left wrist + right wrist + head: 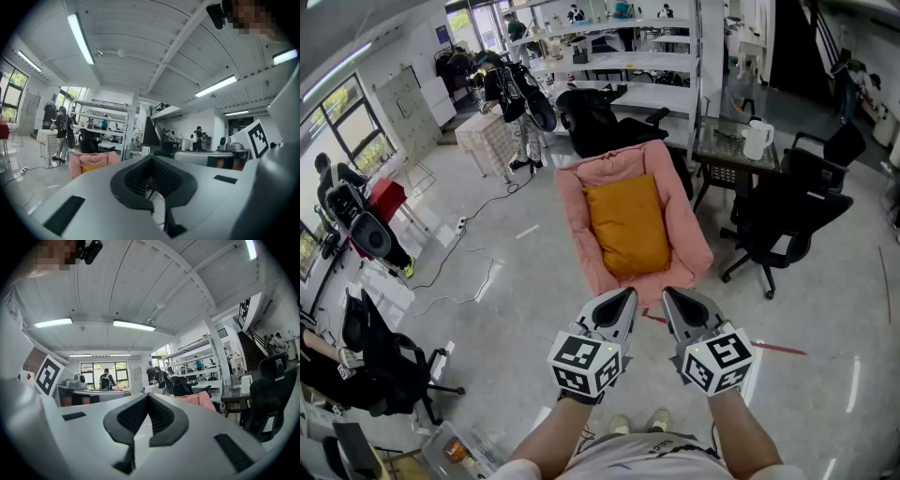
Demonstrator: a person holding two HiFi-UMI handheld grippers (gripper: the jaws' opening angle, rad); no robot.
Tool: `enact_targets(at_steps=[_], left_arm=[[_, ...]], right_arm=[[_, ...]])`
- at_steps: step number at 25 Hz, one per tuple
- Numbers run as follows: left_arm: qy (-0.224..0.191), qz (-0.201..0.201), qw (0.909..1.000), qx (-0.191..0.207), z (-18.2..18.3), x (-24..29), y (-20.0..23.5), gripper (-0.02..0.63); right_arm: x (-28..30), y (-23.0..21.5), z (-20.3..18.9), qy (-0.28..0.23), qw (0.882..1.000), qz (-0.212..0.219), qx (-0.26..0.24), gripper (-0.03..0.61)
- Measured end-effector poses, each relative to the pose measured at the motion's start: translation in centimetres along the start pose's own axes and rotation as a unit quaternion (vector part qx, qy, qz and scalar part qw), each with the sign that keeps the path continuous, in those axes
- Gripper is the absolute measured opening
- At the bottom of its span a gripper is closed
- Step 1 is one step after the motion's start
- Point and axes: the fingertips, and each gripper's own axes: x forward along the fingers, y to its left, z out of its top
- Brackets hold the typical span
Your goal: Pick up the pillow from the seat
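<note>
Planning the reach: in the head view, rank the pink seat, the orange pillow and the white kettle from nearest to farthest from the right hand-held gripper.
From the right hand-held gripper:
1. The pink seat: its front edge lies just ahead.
2. The orange pillow: in the seat's middle.
3. The white kettle: on the table behind, to the right.

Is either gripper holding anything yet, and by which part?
Nothing is held. The left gripper and right gripper are both shut and empty; the orange pillow lies on the pink seat ahead.

Grey left gripper, right gripper, black-white marker cubes, white shirt
</note>
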Motion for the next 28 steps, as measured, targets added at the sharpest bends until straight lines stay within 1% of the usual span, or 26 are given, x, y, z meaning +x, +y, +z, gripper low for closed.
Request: enact_targets(at_steps=[10, 14, 17, 21, 28], left_arm=[[0.002, 0.002, 1.0, -0.004, -0.3, 0.1, -0.7, 0.009], [0.001, 0.005, 0.9999, -0.009, -0.6, 0.0, -1.0, 0.009], [-0.007, 0.012, 0.9997, -0.018, -0.8, -0.9, -1.0, 0.011], [-0.025, 0.029, 0.9992, -0.013, 0.8, -0.6, -0.1, 0.011], [-0.014, 0.056, 0.9982, -0.017, -0.1, 1.5, 0.5, 0.011]], right_arm=[[-0.8, -0.2, -0.3, 0.005, 1.0, 0.004, 0.002, 0.015], [-1.3, -0.3, -0.1, -0.006, 0.999, 0.022, 0.035, 0.016], [-2.2, -0.2, 0.3, -0.021, 0.998, 0.026, 0.05, 0.017], [-2.1, -1.2, 2.4, -0.042, 0.998, 0.029, 0.04, 0.017], [-1.7, -4.2, 1.6, -0.034, 0.998, 0.033, 0.053, 0.017]])
